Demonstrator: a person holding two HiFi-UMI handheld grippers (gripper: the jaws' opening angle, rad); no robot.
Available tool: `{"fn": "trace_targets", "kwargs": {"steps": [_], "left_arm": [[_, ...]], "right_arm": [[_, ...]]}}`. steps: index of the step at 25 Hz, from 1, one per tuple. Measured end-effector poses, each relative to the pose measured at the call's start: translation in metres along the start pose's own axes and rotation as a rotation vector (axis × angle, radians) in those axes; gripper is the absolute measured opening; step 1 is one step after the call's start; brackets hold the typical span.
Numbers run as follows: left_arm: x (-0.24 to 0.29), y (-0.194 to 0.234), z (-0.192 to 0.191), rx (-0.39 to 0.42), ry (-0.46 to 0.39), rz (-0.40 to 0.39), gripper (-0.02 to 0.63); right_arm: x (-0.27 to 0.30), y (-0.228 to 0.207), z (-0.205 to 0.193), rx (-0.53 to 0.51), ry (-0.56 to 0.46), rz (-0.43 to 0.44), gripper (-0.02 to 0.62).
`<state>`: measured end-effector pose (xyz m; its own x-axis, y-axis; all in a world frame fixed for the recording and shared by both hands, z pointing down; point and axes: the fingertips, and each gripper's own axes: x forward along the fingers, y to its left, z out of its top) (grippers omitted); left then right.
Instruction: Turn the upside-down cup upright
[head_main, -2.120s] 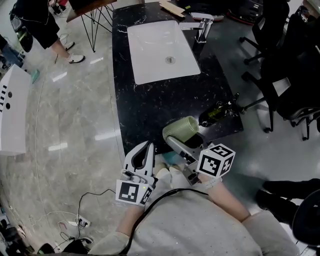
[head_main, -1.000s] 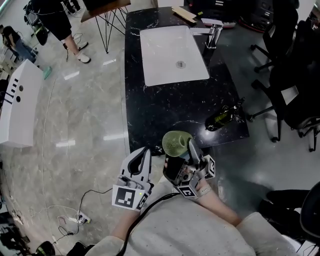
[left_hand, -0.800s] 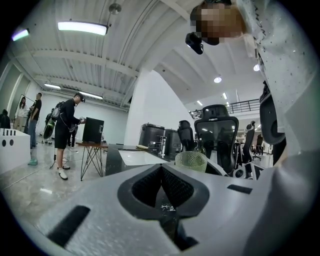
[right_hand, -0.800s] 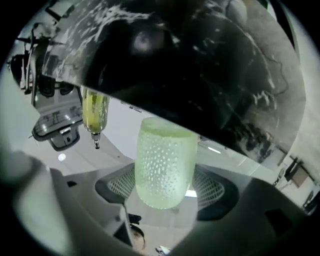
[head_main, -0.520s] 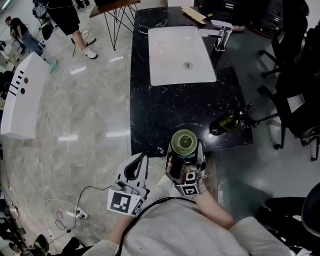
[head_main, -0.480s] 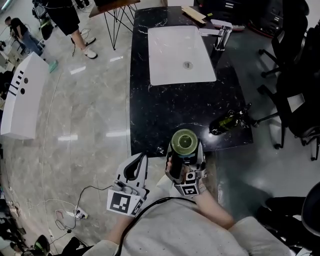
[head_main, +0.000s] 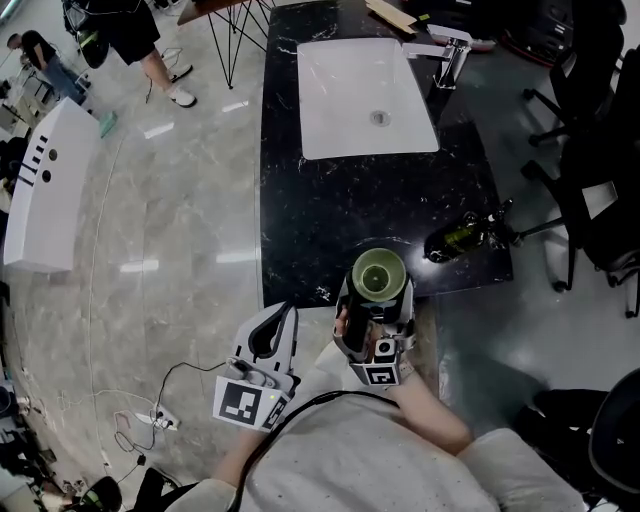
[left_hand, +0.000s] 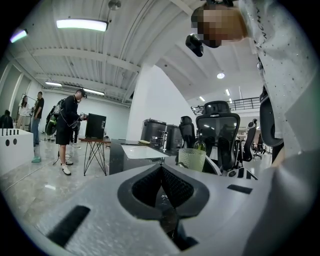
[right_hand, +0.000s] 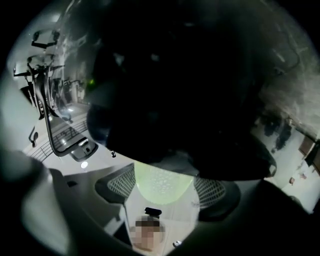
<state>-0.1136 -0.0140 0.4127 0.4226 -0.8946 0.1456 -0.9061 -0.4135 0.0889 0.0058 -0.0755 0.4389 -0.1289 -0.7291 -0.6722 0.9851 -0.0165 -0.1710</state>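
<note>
A pale green textured cup is in my right gripper, over the near edge of the black marble counter. Its open mouth faces up toward the head camera. In the right gripper view the cup sits between the two meshed pads, which press on its sides. My left gripper hangs to the left of the counter's near corner, over the floor, with its jaws closed and nothing in them. From the left gripper view the cup stands just to the right, rim upward.
A white sink with a chrome faucet lies at the counter's far end. A dark bottle lies on its side near the right edge. Office chairs crowd the right. A person, a white cabinet and floor cables are on the left.
My right gripper has rolled and tipped upward, bringing the cup from lying sideways to mouth up. The left gripper has stayed where it was.
</note>
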Motion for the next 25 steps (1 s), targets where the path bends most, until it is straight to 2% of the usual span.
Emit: {"fn": "trace_targets", "kwargs": {"steps": [11, 15, 18, 23, 25], "left_arm": [[-0.002, -0.004, -0.003, -0.013, 0.003, -0.017, 0.008], [-0.003, -0.006, -0.003, -0.023, 0.000, -0.027, 0.008], [-0.004, -0.008, -0.004, -0.029, 0.001, -0.034, 0.008], [-0.007, -0.010, -0.007, -0.058, -0.004, -0.042, 0.008], [-0.007, -0.012, -0.006, -0.060, -0.011, -0.044, 0.008]], "right_arm": [[-0.003, 0.004, -0.004, -0.042, 0.045, -0.015, 0.402], [-0.003, 0.004, -0.015, -0.083, 0.111, -0.021, 0.423], [-0.005, 0.000, -0.027, -0.126, 0.170, -0.063, 0.423], [-0.011, -0.012, -0.038, -0.177, 0.205, -0.161, 0.423], [-0.016, -0.015, -0.049, -0.232, 0.261, -0.203, 0.423]]}}
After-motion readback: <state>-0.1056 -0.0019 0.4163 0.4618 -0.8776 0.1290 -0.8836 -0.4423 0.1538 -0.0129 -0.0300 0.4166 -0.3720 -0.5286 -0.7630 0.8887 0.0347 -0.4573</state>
